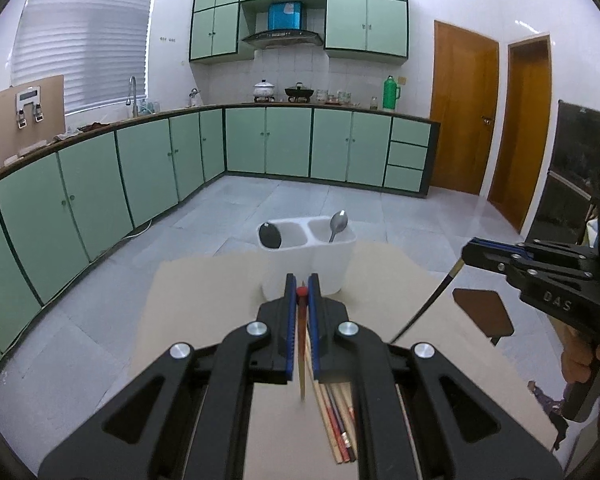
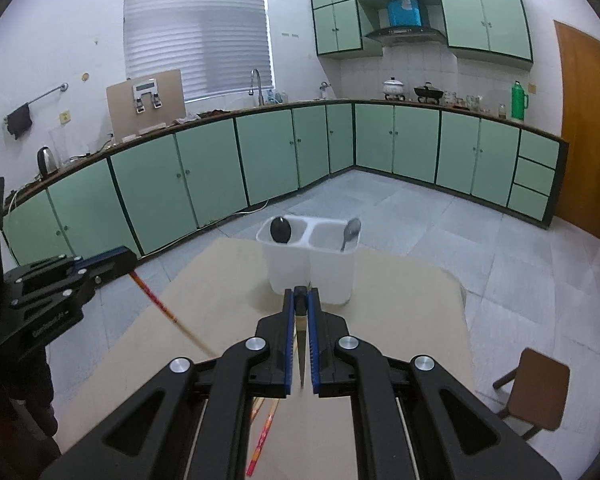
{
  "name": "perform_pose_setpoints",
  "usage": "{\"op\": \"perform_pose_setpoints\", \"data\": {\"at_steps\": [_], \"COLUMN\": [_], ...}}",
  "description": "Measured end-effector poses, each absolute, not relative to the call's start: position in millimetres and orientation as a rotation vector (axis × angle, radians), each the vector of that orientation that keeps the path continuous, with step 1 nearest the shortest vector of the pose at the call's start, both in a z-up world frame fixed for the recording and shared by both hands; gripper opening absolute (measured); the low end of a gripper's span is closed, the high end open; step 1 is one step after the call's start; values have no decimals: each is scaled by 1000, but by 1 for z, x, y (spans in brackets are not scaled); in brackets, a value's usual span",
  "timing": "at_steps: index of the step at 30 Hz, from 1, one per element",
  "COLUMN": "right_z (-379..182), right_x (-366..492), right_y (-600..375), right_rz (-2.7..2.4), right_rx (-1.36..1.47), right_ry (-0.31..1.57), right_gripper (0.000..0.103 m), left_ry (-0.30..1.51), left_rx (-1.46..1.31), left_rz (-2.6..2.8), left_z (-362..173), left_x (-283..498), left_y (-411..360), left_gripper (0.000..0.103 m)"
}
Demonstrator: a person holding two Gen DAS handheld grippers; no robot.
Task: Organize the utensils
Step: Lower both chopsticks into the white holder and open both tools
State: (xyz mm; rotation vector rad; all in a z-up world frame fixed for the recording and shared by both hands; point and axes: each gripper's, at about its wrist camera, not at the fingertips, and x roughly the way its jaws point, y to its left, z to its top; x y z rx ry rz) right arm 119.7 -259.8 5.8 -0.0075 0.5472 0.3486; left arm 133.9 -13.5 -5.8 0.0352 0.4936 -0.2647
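I saw a kitchen with white walls, a grey tiled floor and pale green base cabinets along two walls. A blind-covered window glowed above the sink tap. Two wooden doors stood right; a brown stool sat nearby.

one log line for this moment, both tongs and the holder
left tongs: shut on red-tipped chopstick | right tongs: shut on black-tipped chopstick | holder: black spoon left, metal spoon right

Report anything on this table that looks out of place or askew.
Nothing damaged or spilled. Loose chopsticks lie bundled on the table, outside the white caddy, which holds only a black spoon and metal spoon.
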Motion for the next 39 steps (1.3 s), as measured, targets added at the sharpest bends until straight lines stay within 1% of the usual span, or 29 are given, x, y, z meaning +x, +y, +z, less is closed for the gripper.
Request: {"op": "perform_pose_setpoints", "data": {"at_steps": [7,12,20,25,29,32,39], "right_z": [31,63,115,133,126,110,61], "right_x": [135,151,190,225,257,279,314], "right_y": [-264,-271,-276,-273,-268,-264,-261], "right_rz": [374,396,385,344,310,294,283], "right_rx": [-16,11,41,42,38,41,77], "right_ry": [523,470,355,297,288,308,411], "right_gripper": [6,6,6,6,6,6,6], "left_ry": [449,388,256,205,199,214,324], "left_rx": [34,39,46,42,62,73,62], "left_rz": [-296,-315,-313,-297,-271,-254,-241], "left_z": [14,38,89,105,97,80,32], "left_x": [140,151,198,237,269,290,337], "left_y": [-17,-23,-40,-55,-69,-77,-76], "left_gripper": [5,5,5,5,5,5,5]}}
